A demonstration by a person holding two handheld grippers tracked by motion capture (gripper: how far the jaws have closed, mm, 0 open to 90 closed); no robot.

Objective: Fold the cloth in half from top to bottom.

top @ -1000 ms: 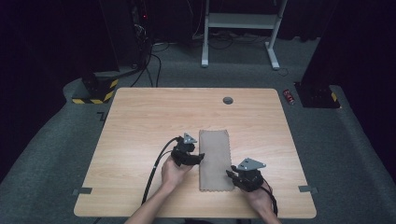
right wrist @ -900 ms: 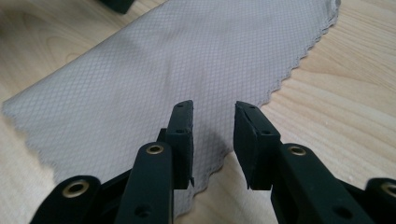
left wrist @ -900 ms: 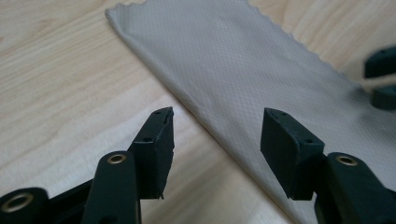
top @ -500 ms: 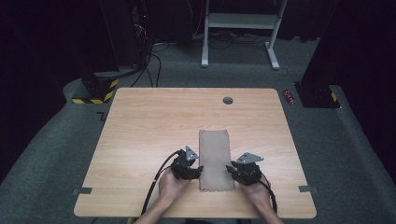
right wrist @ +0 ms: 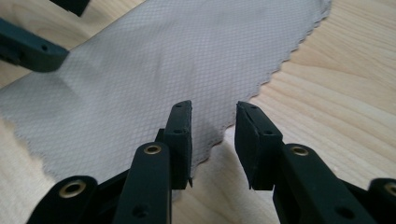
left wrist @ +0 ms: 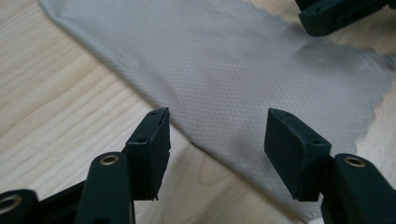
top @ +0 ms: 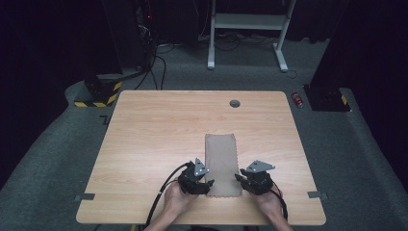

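Note:
A grey-tan rectangular cloth (top: 221, 162) with pinked edges lies flat on the wooden table (top: 159, 139), its long side running away from me. My left gripper (top: 206, 185) sits at the cloth's near left corner, open, with the cloth edge (left wrist: 215, 140) between its jaws. At the near right corner my right gripper (top: 239, 179) is open too, its jaws narrower apart and straddling the zigzag edge (right wrist: 219, 135). In the left gripper view the right gripper's fingers (left wrist: 336, 16) show at the top right. In the right gripper view the left gripper's fingers (right wrist: 28, 46) show at the top left.
A round cable hole (top: 235, 103) sits near the table's far edge. A black cable (top: 161, 192) trails from the left gripper over the near edge. On the floor stand a white desk frame (top: 245, 29) and a small red object (top: 298, 99).
Both grippers have drawn back toward me along the cloth's sides to its near corners. The cloth still lies flat.

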